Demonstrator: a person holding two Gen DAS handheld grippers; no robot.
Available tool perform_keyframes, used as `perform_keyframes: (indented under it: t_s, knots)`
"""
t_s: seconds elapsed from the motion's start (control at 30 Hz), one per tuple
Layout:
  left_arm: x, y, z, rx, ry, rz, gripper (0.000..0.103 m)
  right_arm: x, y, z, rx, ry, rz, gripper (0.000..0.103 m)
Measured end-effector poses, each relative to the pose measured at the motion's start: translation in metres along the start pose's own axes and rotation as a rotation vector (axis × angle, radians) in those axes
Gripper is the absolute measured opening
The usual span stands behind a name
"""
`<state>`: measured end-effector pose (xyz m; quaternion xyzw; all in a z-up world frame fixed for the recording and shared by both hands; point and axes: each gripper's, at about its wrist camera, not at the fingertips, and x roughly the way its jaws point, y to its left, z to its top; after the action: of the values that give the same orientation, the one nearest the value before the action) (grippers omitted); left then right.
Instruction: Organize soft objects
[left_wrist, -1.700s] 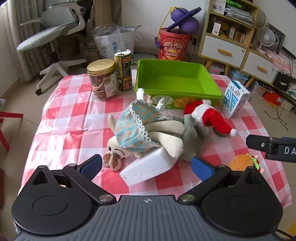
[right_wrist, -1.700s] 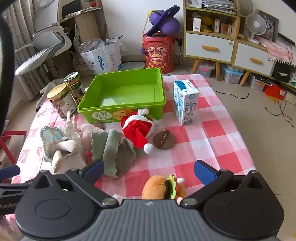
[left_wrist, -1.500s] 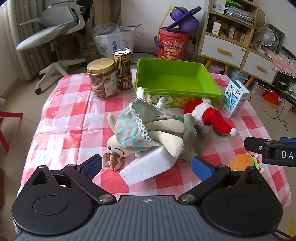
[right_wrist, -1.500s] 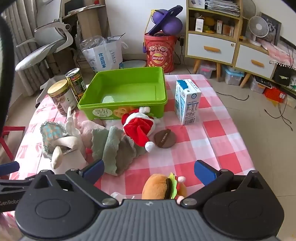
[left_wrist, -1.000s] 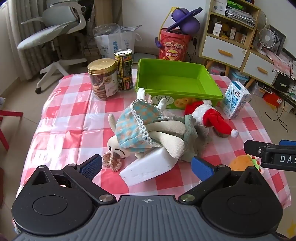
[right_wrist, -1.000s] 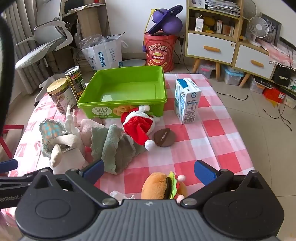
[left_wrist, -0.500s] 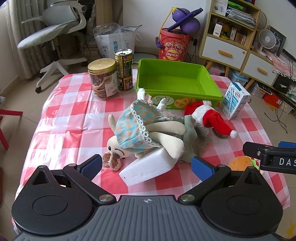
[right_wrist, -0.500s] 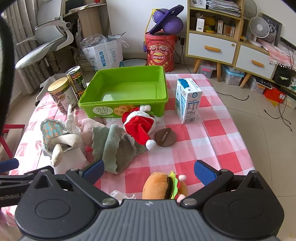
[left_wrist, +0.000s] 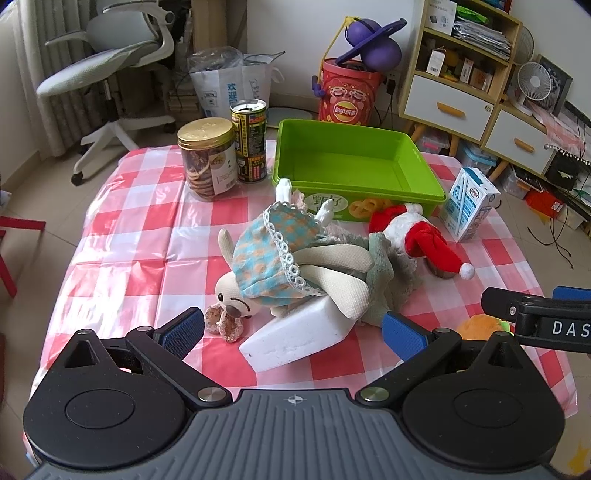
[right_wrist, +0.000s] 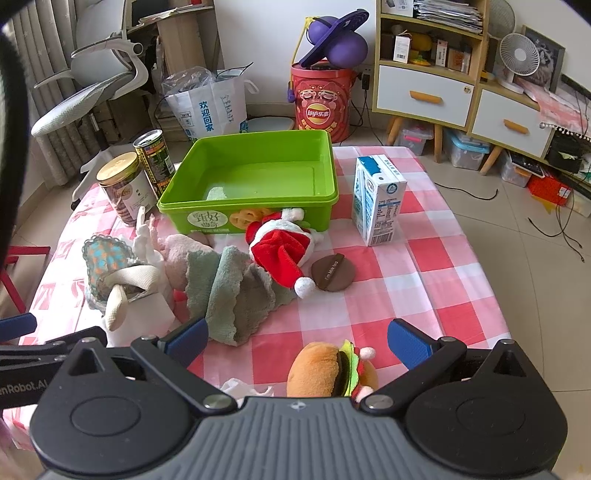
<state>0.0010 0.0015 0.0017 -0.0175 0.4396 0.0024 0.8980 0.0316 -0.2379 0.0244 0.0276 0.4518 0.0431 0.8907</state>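
A plush rabbit in a blue-and-orange bonnet (left_wrist: 273, 258) lies mid-table, partly on a white foam block (left_wrist: 295, 339). A green towel (right_wrist: 236, 291) and a red Santa-hat plush (right_wrist: 284, 247) lie beside it, in front of the empty green bin (right_wrist: 255, 173). A plush burger (right_wrist: 328, 369) lies at the near edge. My left gripper (left_wrist: 291, 328) is open, just short of the foam block. My right gripper (right_wrist: 299, 341) is open, just above the burger.
A cookie jar (left_wrist: 208, 162) and a drink can (left_wrist: 251, 142) stand at the back left. A milk carton (right_wrist: 376, 199) stands right of the bin. A brown round compact (right_wrist: 332, 275) lies near the hat. A small sequined trinket (left_wrist: 223, 319) lies by the rabbit's face.
Both grippers have drifted only slightly; the right one has eased back a little. Nothing on the table has moved.
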Motion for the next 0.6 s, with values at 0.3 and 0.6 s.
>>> perform_keyframes:
  t_s: [0.3, 0.6]
  knots:
    - [-0.0005, 0.0009, 0.0004, -0.003, 0.000, -0.002, 0.098, 0.0001, 0.0004, -0.0001, 0.002, 0.001, -0.001, 0.080]
    - [-0.0009, 0.0027, 0.0030, -0.006, 0.000, -0.002, 0.098, -0.0002, -0.0003, 0.0000, 0.004, 0.003, -0.001, 0.080]
